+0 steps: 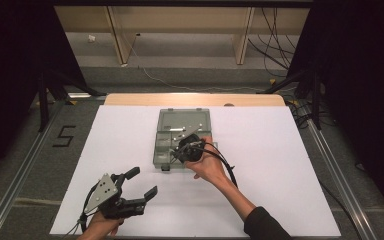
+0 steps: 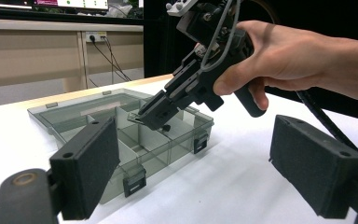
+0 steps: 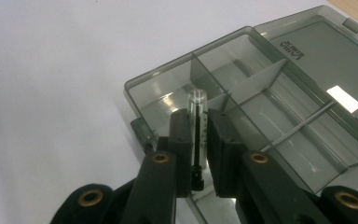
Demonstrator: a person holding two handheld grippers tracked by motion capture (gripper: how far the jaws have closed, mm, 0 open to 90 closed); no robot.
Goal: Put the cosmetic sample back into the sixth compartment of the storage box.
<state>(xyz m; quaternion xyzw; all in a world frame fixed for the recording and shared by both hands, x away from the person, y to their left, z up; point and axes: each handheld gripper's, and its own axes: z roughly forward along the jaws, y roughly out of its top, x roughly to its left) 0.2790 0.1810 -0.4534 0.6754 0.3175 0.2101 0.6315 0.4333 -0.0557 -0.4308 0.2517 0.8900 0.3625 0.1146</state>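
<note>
An open smoky-grey compartment box (image 1: 180,131) lies mid-table with its lid (image 3: 314,49) folded back flat. My right gripper (image 1: 176,152) hangs over the box's near compartments, tilted down. It is shut on a small clear tube (image 3: 197,100) with a thin black piece inside, held upright between the pads above a corner compartment of the box (image 3: 168,77). My left gripper (image 1: 142,184) rests low near the table's front left, open and holding nothing. In the left gripper view its pads (image 2: 91,163) frame the box (image 2: 121,135) and the right gripper (image 2: 161,109).
The white table top (image 1: 280,165) has bare room on both sides of the box. A wooden edge (image 1: 130,99) runs along the far side. Metal rails (image 1: 20,170) flank the table. A "5" mark (image 1: 64,135) and cables (image 1: 275,40) lie on the floor beyond.
</note>
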